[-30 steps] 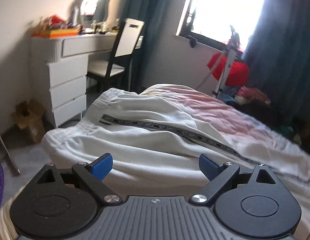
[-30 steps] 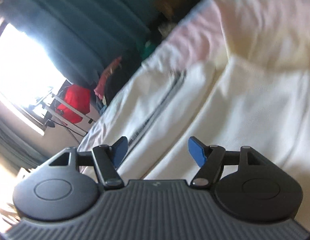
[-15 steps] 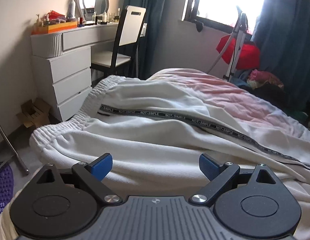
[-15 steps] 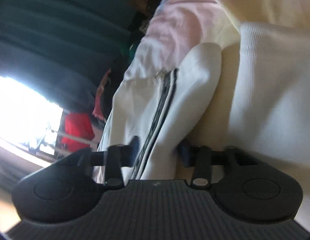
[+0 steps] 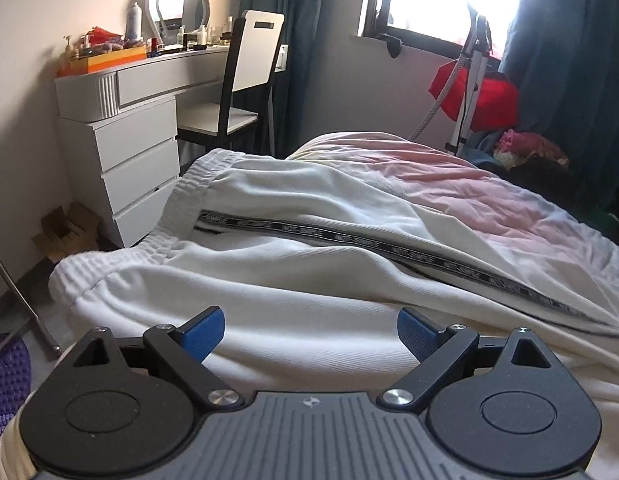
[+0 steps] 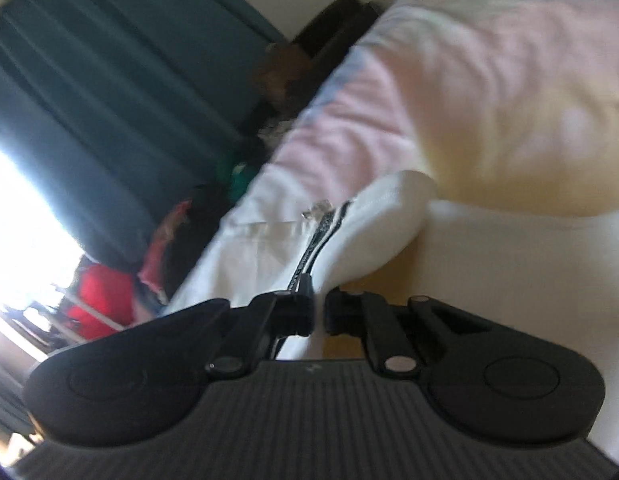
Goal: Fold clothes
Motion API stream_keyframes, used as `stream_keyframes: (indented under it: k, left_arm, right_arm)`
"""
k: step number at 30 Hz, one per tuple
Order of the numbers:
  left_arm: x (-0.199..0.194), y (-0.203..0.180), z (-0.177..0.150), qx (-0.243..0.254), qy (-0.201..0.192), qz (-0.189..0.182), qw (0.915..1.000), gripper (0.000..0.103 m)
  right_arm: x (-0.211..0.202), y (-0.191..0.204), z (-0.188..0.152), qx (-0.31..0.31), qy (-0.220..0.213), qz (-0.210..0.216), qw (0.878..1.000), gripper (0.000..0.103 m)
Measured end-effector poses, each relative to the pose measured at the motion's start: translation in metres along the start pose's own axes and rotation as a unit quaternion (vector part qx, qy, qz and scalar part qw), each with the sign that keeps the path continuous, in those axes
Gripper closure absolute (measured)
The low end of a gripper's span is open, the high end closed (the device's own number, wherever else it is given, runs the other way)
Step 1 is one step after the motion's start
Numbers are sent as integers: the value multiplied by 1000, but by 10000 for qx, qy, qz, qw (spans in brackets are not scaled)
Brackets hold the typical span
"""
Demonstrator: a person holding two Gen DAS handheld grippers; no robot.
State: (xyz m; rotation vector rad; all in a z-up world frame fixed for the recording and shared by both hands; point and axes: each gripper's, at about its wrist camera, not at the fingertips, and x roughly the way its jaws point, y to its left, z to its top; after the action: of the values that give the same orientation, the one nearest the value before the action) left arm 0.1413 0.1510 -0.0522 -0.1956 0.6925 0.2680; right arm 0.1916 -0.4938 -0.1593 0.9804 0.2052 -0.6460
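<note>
White track trousers (image 5: 293,280) with a black lettered side stripe (image 5: 381,245) lie spread over the bed, their elastic waistband (image 5: 177,216) toward the left edge. My left gripper (image 5: 311,330) hovers low over the near trouser cloth, open, with nothing between its blue pads. In the tilted, blurred right wrist view, my right gripper (image 6: 318,310) is shut on a fold of the white trousers (image 6: 349,236) beside the black stripe (image 6: 317,240). The pinched cloth hides its pads.
A pink and pale yellow bedspread (image 5: 469,184) covers the bed. A white dresser (image 5: 121,148) and chair (image 5: 245,80) stand at the left. A red bag (image 5: 477,92) on a stand and heaped clothes (image 5: 525,152) sit below the window, beside dark curtains (image 5: 569,60). A cardboard box (image 5: 65,228) lies on the floor.
My right gripper closed from open onto the trouser fold by the stripe and moved in on it. The left gripper sank slightly nearer the cloth and stayed open.
</note>
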Motion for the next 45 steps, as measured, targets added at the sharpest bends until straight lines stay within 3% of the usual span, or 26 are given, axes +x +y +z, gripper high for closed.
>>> stream_keyframes:
  k: [6, 7, 9, 10, 11, 16, 25, 36, 40, 45]
  left_arm:
    - [-4, 2, -2, 83, 34, -55, 9999, 8]
    - [-5, 2, -2, 113, 18, -51, 9999, 8]
    - [-9, 2, -3, 113, 3, -67, 9999, 8]
    - [-11, 3, -4, 116, -7, -78, 9999, 8]
    - [-14, 3, -4, 122, -18, -87, 9999, 8]
    - [-25, 8, -6, 118, -45, -137, 9998, 8]
    - [-45, 14, -9, 130, -156, -129, 9997, 8]
    - [-43, 17, -9, 75, -87, -57, 9999, 8]
    - [-41, 17, -8, 65, -48, -32, 10000, 8]
    - [-38, 16, -8, 95, -9, 93, 9999, 7]
  right_arm:
    - [-11, -15, 8, 127, 508, -46, 9986, 86]
    - [-19, -15, 10, 70, 582, -59, 9983, 79]
    - [-34, -15, 13, -44, 730, -84, 9973, 56]
    - [-44, -17, 15, -117, 780, -76, 9969, 30]
    - [-56, -18, 16, -224, 789, -45, 9966, 18]
    - [-116, -18, 22, -572, 746, 117, 9955, 19]
    - [-185, -41, 15, -536, 768, -261, 9953, 19]
    - [-182, -85, 5, 506, 1285, -894, 9864, 18]
    - [-163, -93, 0, 910, 1634, -607, 9805, 18]
    - [-140, -91, 4, 906, 1573, -355, 9827, 18]
